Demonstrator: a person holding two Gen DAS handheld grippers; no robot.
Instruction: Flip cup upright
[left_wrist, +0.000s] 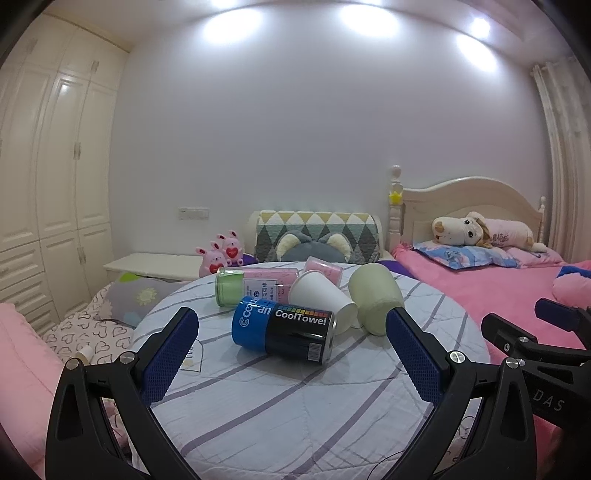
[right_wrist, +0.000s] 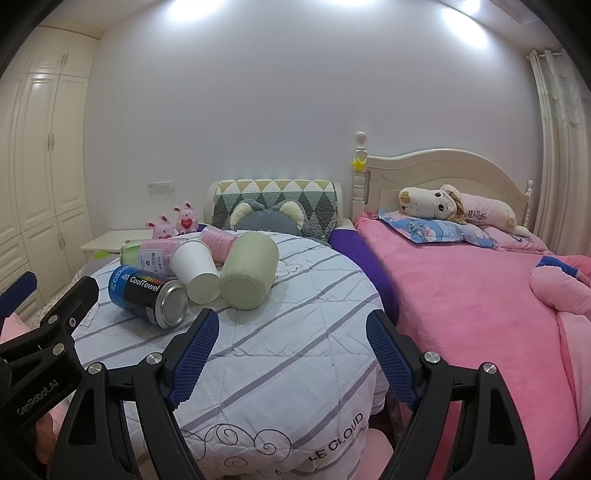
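A white paper cup (left_wrist: 325, 297) lies on its side on the round quilted table (left_wrist: 288, 398), bottom toward me. Next to it on the right lies a pale green cup (left_wrist: 375, 293), also on its side. Both show in the right wrist view, the white cup (right_wrist: 195, 271) and the green cup (right_wrist: 249, 275). My left gripper (left_wrist: 291, 325) is open and empty, a little short of the pile. My right gripper (right_wrist: 291, 328) is open and empty, just short of the green cup. The right gripper's body shows at the left wrist view's right edge (left_wrist: 546, 332).
A blue and black CoolTowel can (left_wrist: 284, 330) lies in front of the cups. A green and pink canister (left_wrist: 255, 284) and a pink canister (left_wrist: 323, 267) lie behind. A pink bed (right_wrist: 480, 295) stands to the right, a cushioned chair back (right_wrist: 275, 206) behind the table.
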